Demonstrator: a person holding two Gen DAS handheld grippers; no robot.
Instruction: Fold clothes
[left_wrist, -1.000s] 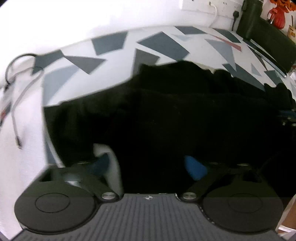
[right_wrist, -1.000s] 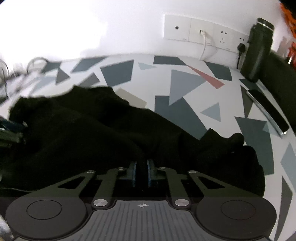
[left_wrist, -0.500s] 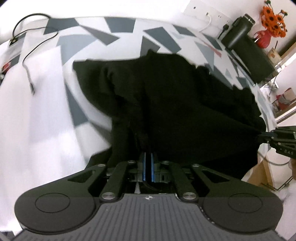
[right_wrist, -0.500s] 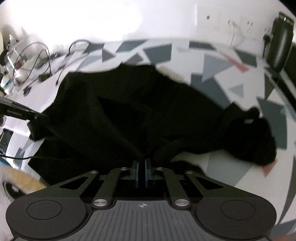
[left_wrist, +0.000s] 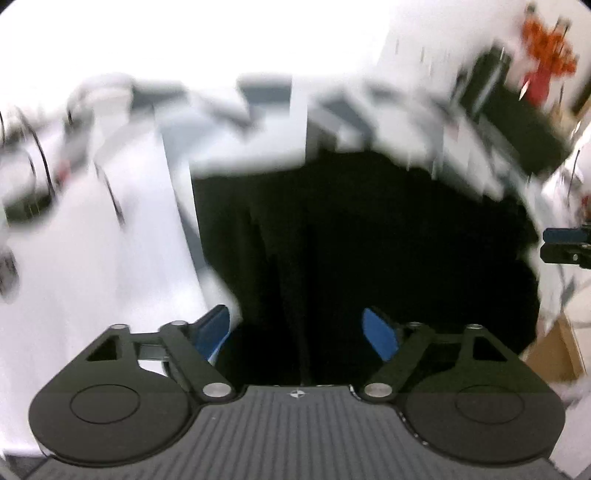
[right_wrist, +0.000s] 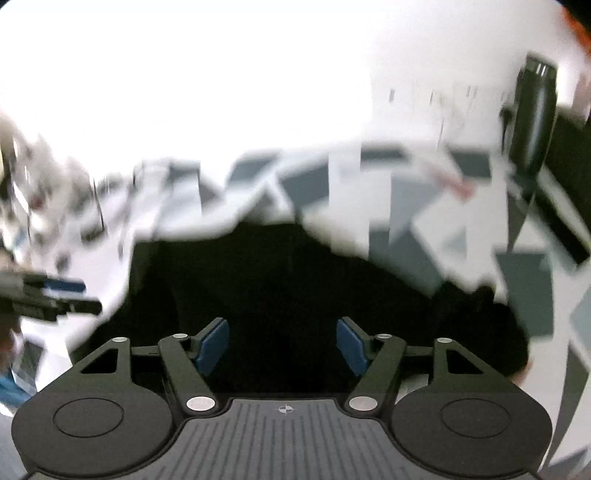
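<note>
My left gripper (left_wrist: 297, 328) and right gripper (right_wrist: 282, 345) are both spread, holding nothing. The black garment (left_wrist: 369, 240) lies on the patterned table (right_wrist: 406, 177) at 12 o'clock. Next grip: pinch 2 matching edge points.
</note>
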